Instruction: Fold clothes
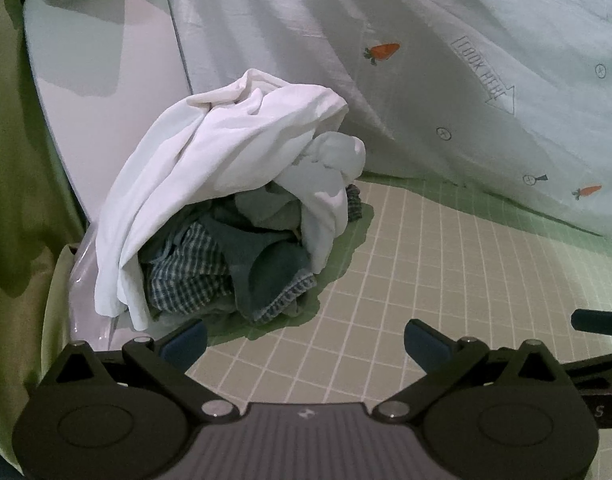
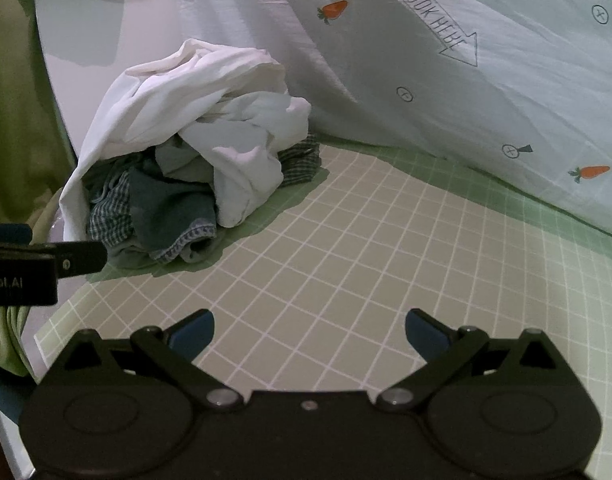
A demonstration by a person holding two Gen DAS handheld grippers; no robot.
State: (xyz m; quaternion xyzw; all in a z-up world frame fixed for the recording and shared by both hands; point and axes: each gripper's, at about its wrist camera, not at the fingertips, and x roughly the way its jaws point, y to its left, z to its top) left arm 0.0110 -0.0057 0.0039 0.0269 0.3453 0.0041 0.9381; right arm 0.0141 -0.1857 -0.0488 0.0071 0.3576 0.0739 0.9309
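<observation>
Pile: clothes (image 1: 233,200) lie heaped on the left of the grid mat (image 1: 426,280), beside a white board (image 1: 105,80); a carrot-print sheet (image 1: 466,80) hangs behind.
Top layer: white shirt (image 1: 209,152) draped over the heap, its edge hanging down the left side.
Under it: checked cloth (image 1: 185,272) and a dark teal garment (image 1: 265,268), tangled together at the front.
Left gripper (image 1: 303,344): jaws spread wide, nothing between them, low over the mat just in front of the pile.
Right gripper (image 2: 310,332): jaws spread wide, empty, over bare mat to the right of the pile.
Step in hand: likely picking one garment from the heap to lay out.
Best target: the white shirt, since it sits on top and should come free alone.
Grip advice: pinch a single layer at an edge or shoulder, not a bunched fold.
Lift advice: draw up and toward the open mat so the checked cloth stays behind.
Risk: a deep bite may catch two garments.
Free space: mat to the right looks ample for spreading.
</observation>
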